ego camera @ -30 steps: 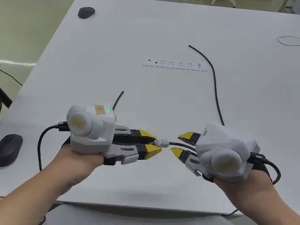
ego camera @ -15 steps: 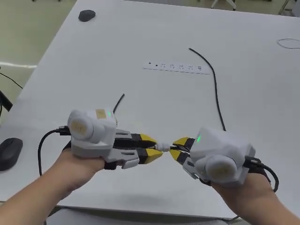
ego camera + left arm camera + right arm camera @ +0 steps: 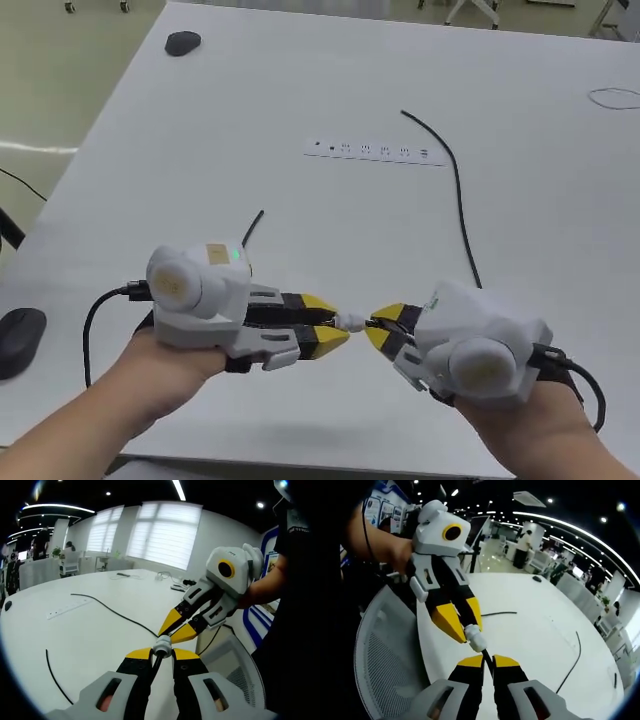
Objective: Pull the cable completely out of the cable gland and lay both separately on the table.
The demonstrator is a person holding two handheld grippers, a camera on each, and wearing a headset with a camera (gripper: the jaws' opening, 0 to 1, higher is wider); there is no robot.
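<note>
On your far left, a dark oval computer mouse [image 3: 18, 340] lies at the edge of the white tabletop [image 3: 300, 90]. A second dark mouse [image 3: 183, 43] sits at the far corner.

Your left gripper [image 3: 337, 322], white-bodied with black jaws and yellow tips, is held just above the near edge and points right. Its jaws are clamped on the small white plastic cable gland [image 3: 351, 322], which pokes out past the tips. In the left gripper view, the gland [image 3: 162, 645] sits pinched between that gripper's [image 3: 162, 655] two yellow tips.

Behind it, a short loose piece of black wire [image 3: 252, 225] lies on the table. Farther back is a flat white power strip [image 3: 375, 152].

The gland hangs in the air between both grippers, off the table. Your right gripper [image 3: 380, 325] faces the left one, with its tips just beside the gland. In the right gripper view, its jaws are pressed together on the thin black cable [image 3: 488, 659] right where the cable leaves the gland [image 3: 476, 639]. The cable's end is not yet out of the gland. On the right, the rest of the cable [image 3: 459, 195] trails away across the table past the power strip.
</note>
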